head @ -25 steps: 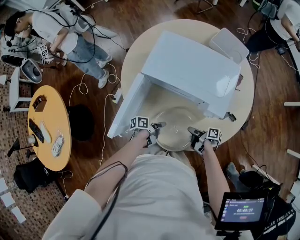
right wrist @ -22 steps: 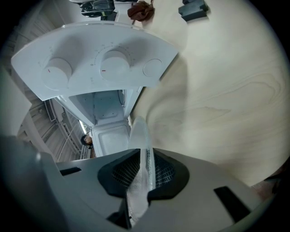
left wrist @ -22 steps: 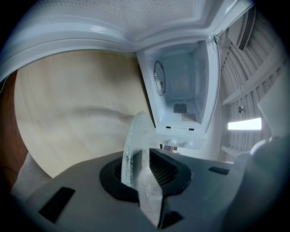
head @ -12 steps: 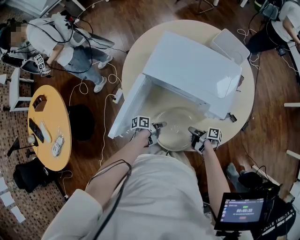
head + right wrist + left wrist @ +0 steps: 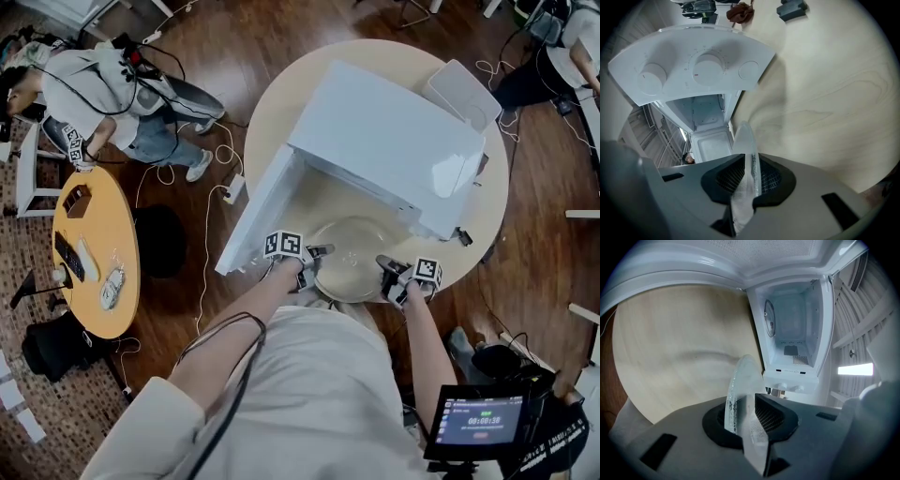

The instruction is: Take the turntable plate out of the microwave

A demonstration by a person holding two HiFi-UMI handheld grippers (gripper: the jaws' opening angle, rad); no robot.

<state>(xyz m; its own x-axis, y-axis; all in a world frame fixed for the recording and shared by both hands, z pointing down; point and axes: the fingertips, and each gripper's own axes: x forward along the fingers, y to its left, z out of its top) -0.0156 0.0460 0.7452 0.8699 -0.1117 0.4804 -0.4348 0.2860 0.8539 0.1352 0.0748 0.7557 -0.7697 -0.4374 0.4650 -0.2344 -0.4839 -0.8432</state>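
Position of the clear round glass turntable plate point(image 5: 352, 255): outside the cavity, at the near edge of the round pale wooden table point(image 5: 267, 112), directly in front of the white box-shaped microwave point(image 5: 384, 141). Cannot tell whether resting on the tabletop or raised just above it.

Microwave door point(image 5: 253, 211): swung open to the left. Cavity empty of the plate in the left gripper view point(image 5: 792, 329).

Left gripper point(image 5: 322, 251): set on the left rim of the plate. In the left gripper view point(image 5: 743, 416), jaws narrow, the glass edge point(image 5: 740, 385) clamped between the dark ribbed pads. Opened a trace wider within the last moment, with the rim between the pads.

Right gripper point(image 5: 384, 263): set on the right rim, opposite the left gripper. In the right gripper view point(image 5: 747, 180), jaws almost together, pressed onto the thin glass edge point(image 5: 743, 140). Beyond the rim, the control panel of the microwave point(image 5: 708, 65) with two round knobs.

Far right of the table: flat white rectangular tray point(image 5: 457, 89), just beside the microwave.
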